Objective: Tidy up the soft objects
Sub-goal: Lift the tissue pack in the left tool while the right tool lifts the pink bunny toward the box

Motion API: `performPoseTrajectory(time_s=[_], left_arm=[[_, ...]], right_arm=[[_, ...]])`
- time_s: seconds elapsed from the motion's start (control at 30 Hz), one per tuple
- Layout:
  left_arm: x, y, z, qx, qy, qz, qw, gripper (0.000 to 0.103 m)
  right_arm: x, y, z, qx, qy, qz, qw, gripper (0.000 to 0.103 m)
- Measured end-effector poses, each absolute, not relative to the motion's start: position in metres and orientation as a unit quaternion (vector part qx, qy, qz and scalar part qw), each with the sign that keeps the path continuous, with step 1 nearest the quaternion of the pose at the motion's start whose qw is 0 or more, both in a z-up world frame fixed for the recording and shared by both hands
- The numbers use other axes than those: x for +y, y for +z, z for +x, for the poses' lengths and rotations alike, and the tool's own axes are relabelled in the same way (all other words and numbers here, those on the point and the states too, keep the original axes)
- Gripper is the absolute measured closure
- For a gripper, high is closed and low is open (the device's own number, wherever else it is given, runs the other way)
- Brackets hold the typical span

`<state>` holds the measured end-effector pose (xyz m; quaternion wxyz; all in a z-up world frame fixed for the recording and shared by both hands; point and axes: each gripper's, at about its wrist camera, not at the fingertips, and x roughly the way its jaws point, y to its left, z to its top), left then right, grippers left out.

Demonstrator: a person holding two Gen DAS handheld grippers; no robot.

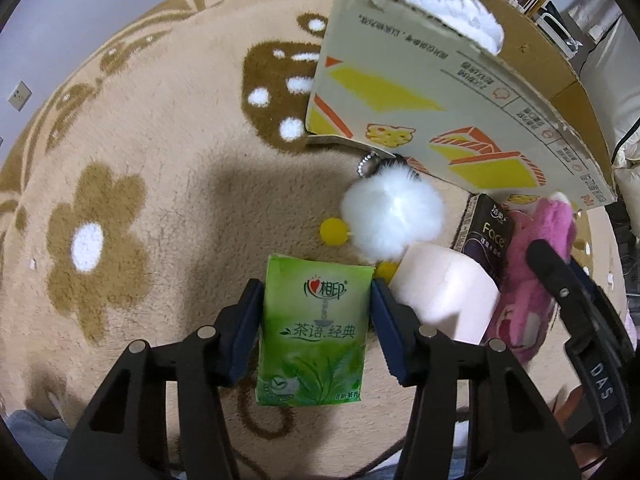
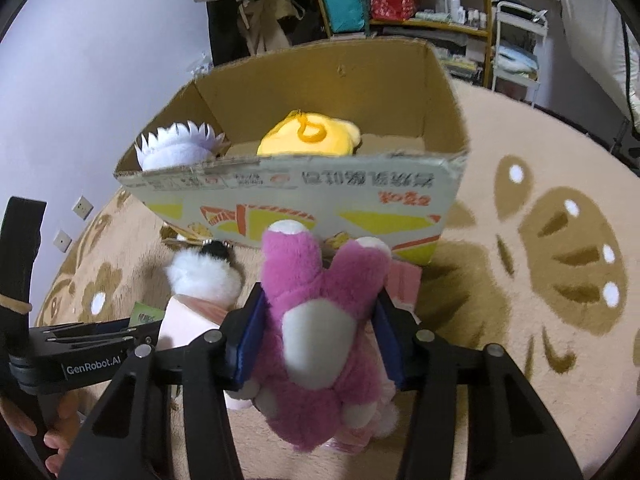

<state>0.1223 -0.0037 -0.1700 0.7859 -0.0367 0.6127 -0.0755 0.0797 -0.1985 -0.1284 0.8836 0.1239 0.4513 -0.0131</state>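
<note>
A: Left gripper (image 1: 316,328)?
B: Jaws clamped on the green tissue pack (image 1: 314,334) above the rug (image 1: 160,200).
A: Right gripper (image 2: 318,336)?
B: Squeezing the pink plush (image 2: 320,320), seemingly before the cardboard box (image 2: 304,196).

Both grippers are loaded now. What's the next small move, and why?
Probably lift the right gripper up and forward over the near wall of the cardboard box. Its fingers are shut on the pink plush toy, which hangs just in front of and below the rim. The box already holds a yellow plush and a white plush.
</note>
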Motion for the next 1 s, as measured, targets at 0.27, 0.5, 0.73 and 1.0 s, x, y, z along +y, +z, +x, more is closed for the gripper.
performPoseTrajectory(time_s=[0.27,0.5,0.73,1.0], left_arm=[[-0.008,-0.146,0.105,0.575,-0.067,-0.003,0.815,0.051],[-0.009,-0.108,0.083,0.523,-0.060,0.015,0.850,0.051],[0.000,-0.072,0.082,0.459,-0.059,0.008,0.886,0.051],[-0.004,-0.026,0.065,0.353,-0.065,0.022,0.933,0.051]], right_arm=[[-0.206,-0.101,0.065,0.400,-0.028,0.121,0.908,0.051],[-0.205,-0.079,0.052,0.371,-0.026,0.121,0.920,0.051],[-0.203,-0.048,0.039,0.326,-0.028,0.103,0.939,0.051],[-0.212,-0.015,0.035,0.275,-0.040,0.099,0.956,0.051]])
